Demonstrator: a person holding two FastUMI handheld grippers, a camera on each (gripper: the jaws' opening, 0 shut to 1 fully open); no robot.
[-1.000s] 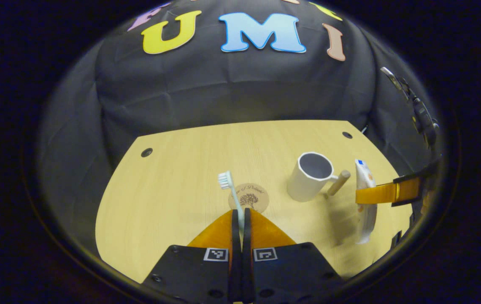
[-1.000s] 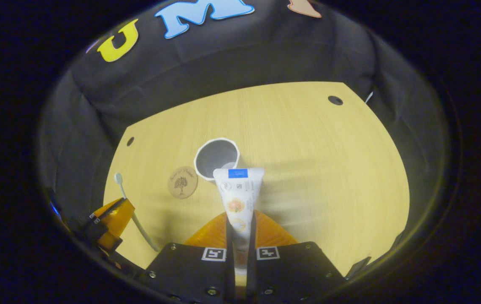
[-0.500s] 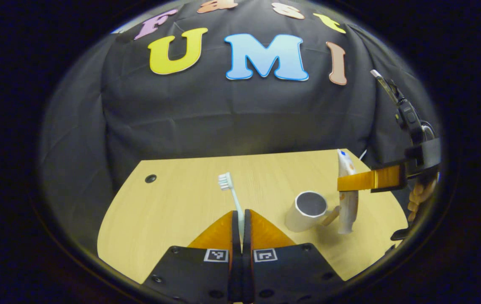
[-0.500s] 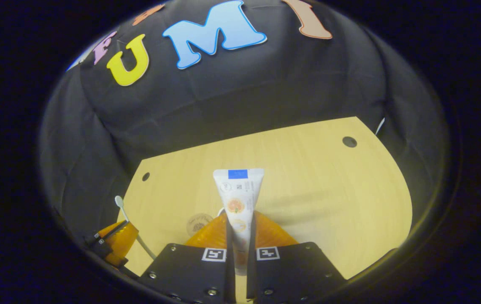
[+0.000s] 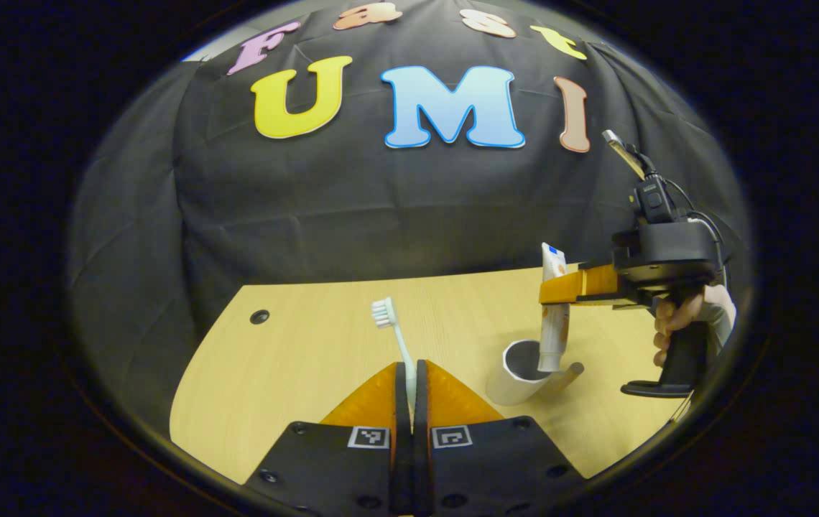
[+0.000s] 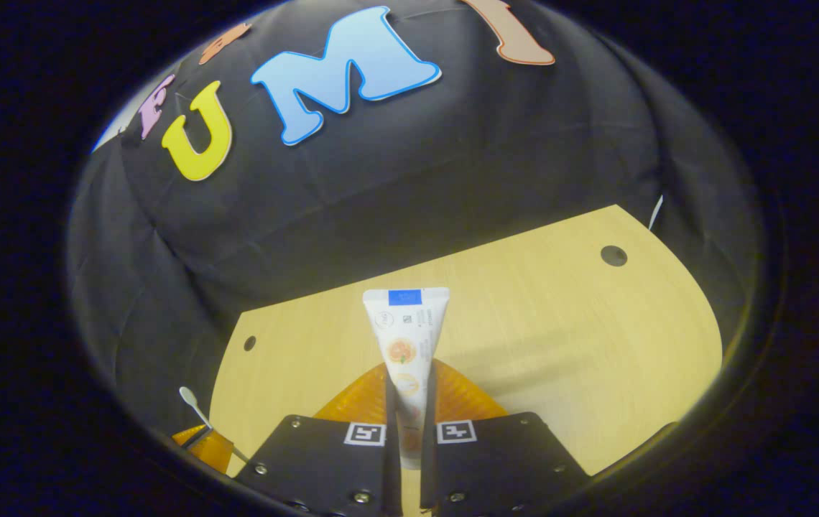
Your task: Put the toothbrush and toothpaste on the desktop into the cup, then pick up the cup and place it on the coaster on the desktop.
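My left gripper [image 5: 410, 370] is shut on a white toothbrush [image 5: 393, 331] whose bristle head points up and away above the wooden desktop [image 5: 309, 359]. To its right stands the white cup [image 5: 519, 370] with a wooden handle. The right gripper [image 5: 553, 289], held by a hand, is shut on the white toothpaste tube [image 5: 554, 309], which hangs upright with its lower end inside the cup's mouth. In the right gripper view the right gripper [image 6: 407, 384] clamps the toothpaste tube [image 6: 404, 337], flat end away from me, and the toothbrush [image 6: 192, 406] shows low at the left. The coaster is hidden.
The black cloth wall closes off the far side of the desktop [image 6: 560, 323]. Round dark holes sit near the back corners [image 5: 259, 316] [image 6: 613, 255]. A hand [image 5: 675, 323] grips the right gripper's handle at the right edge.
The right gripper has carried the toothpaste left and over the cup, and the tube's lower end now dips into its mouth. Both cameras tilted upward. My left gripper holds the toothbrush as before.
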